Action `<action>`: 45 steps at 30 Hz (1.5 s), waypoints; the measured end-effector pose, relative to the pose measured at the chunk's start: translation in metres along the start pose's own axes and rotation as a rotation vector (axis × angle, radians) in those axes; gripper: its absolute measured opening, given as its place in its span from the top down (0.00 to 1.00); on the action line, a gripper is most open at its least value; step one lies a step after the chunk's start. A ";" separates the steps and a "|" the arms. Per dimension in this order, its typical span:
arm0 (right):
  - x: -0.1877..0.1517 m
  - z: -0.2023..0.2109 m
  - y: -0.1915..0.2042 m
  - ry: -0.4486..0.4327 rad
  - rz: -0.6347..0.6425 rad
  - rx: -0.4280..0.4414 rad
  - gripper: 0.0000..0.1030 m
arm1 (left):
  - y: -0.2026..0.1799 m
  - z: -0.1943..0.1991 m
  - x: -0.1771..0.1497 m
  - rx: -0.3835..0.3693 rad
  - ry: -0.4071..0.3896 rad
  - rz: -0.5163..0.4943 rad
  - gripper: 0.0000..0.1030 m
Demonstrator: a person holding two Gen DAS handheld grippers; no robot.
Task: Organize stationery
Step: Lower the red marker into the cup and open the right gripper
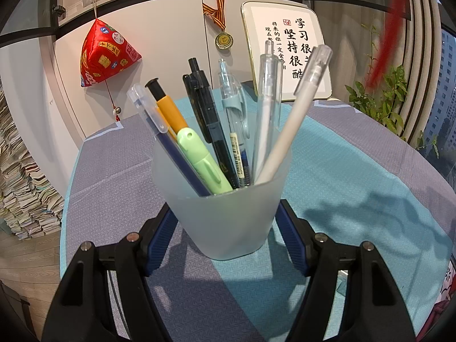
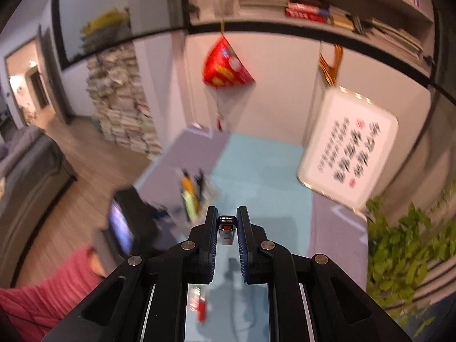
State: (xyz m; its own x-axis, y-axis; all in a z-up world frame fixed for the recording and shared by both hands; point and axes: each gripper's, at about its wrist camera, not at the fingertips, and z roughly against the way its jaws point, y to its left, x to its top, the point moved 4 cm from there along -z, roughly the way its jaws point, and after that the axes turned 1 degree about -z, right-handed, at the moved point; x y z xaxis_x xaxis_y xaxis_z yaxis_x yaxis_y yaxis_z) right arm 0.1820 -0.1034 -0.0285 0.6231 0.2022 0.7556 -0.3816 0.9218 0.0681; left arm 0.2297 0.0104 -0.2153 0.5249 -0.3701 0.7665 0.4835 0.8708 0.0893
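Left claw (image 1: 225, 225) around pen cup (image 1: 222, 213) (eight pens inside)

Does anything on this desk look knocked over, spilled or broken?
Nothing stands out. The frosted cup stands upright between the left gripper fingers, pens leaning loosely inside. The right gripper grips a small dark pen-like item; that view is blurred.

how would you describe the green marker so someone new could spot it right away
Find the frosted cup on the table, between the left gripper's jaws. Among the pens standing in it, the green marker leans at the front left: short, fat and pale green, while its neighbours are slim.
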 end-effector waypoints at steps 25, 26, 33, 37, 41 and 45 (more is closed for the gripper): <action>0.010 -0.104 0.029 0.196 -0.019 0.078 0.86 | -0.001 0.000 0.000 0.000 0.000 0.000 0.33; 0.007 -0.107 0.028 0.206 -0.021 0.078 0.86 | -0.001 0.000 0.000 0.000 0.000 0.000 0.33; 0.001 -0.116 0.027 0.239 -0.032 0.080 0.86 | -0.001 0.000 0.000 0.001 0.000 -0.001 0.33; 0.000 -0.117 0.026 0.245 -0.037 0.082 0.86 | -0.001 0.000 0.000 0.001 0.000 -0.001 0.33; -0.002 -0.118 0.024 0.252 -0.053 0.083 0.86 | -0.001 0.000 0.000 0.000 0.000 -0.001 0.33; -0.002 -0.110 0.020 0.239 -0.078 0.092 0.86 | -0.001 0.000 0.000 0.001 0.000 -0.001 0.33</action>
State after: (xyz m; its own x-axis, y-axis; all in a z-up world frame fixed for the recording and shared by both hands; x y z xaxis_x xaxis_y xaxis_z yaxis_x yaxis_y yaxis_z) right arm 0.2481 -0.0489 -0.1000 0.7928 0.2138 0.5708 -0.3795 0.9060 0.1876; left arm 0.2294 0.0094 -0.2153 0.5246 -0.3710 0.7663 0.4834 0.8707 0.0906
